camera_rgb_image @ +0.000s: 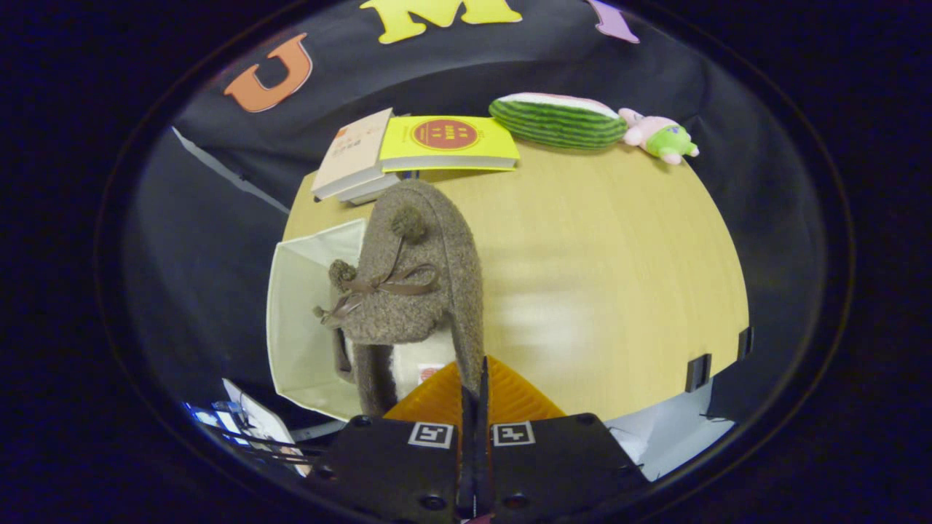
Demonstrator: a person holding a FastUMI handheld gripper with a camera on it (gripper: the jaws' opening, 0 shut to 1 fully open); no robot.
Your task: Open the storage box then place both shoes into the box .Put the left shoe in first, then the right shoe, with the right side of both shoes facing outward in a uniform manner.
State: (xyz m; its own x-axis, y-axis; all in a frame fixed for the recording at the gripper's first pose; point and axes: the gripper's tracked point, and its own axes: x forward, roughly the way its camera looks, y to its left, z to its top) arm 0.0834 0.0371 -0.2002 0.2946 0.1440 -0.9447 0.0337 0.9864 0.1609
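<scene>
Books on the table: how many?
2: a pale book and a yellow book beside it, beyond the shoe held by the hand-held gripper.

Brown pom-pom shoe over open box

- The fingers are closed together on the heel edge of the shoe, which hangs just ahead of them and blocks the way straight forward.
- The storage box stands open to the left of the shoe, at the bench's left edge; its pale inside looks free.
- The bench to the right of the shoe is a broad bare stretch, open for passing.
- At the far edge, two books lie side by side beyond the shoe.
- A watermelon plush and a small pink-and-green plush toy close off the far right corner.
</scene>
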